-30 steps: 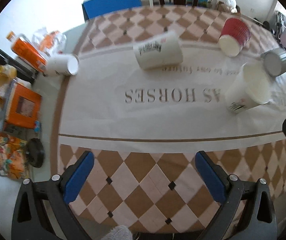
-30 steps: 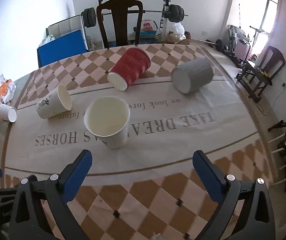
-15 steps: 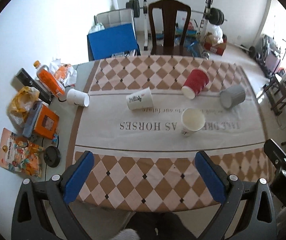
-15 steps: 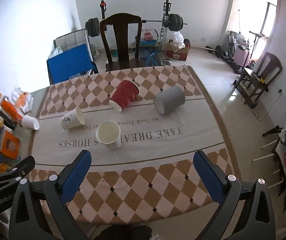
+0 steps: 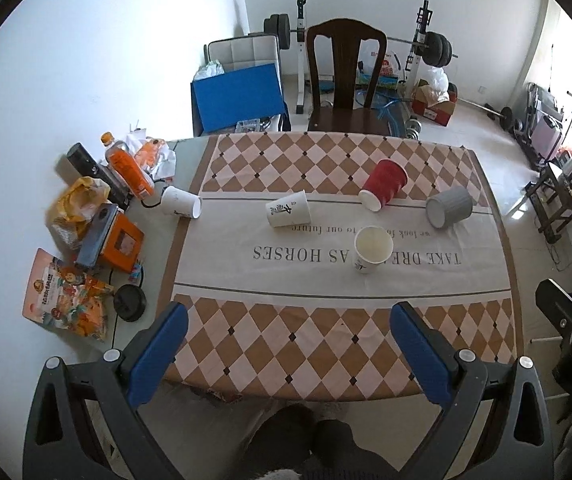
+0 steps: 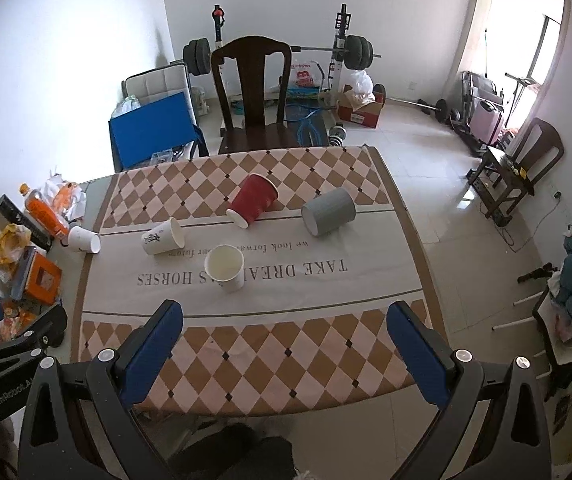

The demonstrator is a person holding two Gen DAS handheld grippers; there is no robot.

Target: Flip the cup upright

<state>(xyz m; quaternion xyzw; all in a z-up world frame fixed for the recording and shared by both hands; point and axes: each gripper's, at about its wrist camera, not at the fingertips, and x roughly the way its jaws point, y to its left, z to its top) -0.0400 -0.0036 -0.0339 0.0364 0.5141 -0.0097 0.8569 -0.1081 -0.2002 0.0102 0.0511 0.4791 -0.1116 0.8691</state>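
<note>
A: White cup [image 5: 373, 249] stands upright mid-tabletop [image 5: 325, 344], on the lettered strip. Both cameras have pulled back and up over the last second, so that flip looks done.

B: Grippers?

A: Left gripper [image 5: 287, 350] and right gripper [image 6: 286, 346] both spread wide, empty, well clear.

B: Left to do?

A: Printed cup [image 5: 288, 214], red cup [image 5: 383, 189], gray cup [image 5: 449, 212] and small cup [image 5: 181, 208] lie sideways. Nothing blocks them.
</note>
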